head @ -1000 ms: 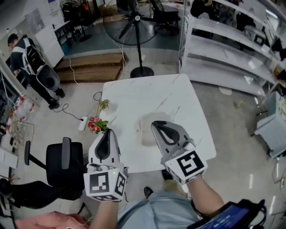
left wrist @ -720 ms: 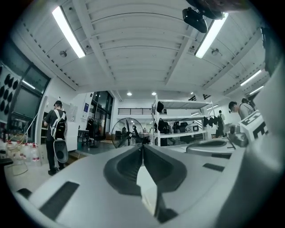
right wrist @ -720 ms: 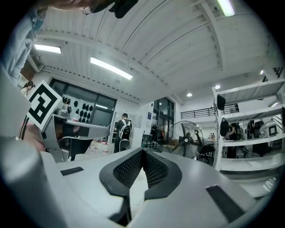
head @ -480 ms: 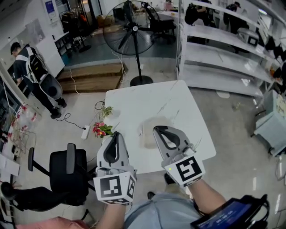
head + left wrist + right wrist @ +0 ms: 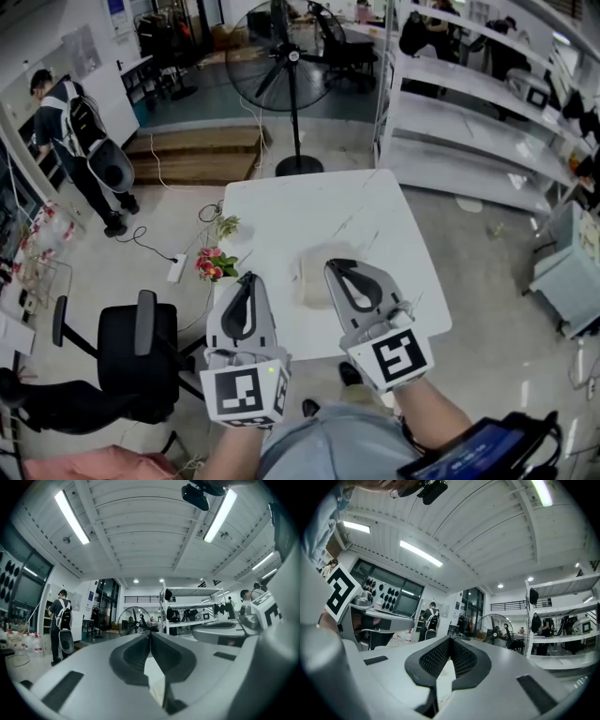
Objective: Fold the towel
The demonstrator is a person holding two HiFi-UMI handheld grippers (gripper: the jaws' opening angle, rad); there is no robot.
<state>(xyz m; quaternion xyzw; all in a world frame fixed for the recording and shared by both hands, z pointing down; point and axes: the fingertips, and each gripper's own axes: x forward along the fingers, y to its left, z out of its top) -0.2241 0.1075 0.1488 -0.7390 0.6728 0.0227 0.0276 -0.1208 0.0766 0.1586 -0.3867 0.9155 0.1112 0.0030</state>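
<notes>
A cream towel [image 5: 311, 279] lies folded into a small rectangle on the white table [image 5: 309, 206], near its front edge. My right gripper [image 5: 335, 266] hangs over the towel's right part and hides it; its jaws are shut with nothing between them. To the towel's left, over the table's front left corner, my left gripper [image 5: 246, 279] is also shut and empty. Both point level, away from me. The left gripper view shows closed jaws [image 5: 150, 637] against the far room, and the right gripper view shows the same [image 5: 450, 641]. The towel is in neither gripper view.
A pedestal fan [image 5: 279, 58] stands behind the table, with white shelving [image 5: 469, 112] at the right. A black office chair [image 5: 141, 342] and pink flowers [image 5: 211, 265] sit at the table's left. A person with a backpack [image 5: 80, 131] stands at far left.
Both grippers have lifted slightly, and the left one sits a little further right in the head view. Their jaws stay shut. The towel has not moved.
</notes>
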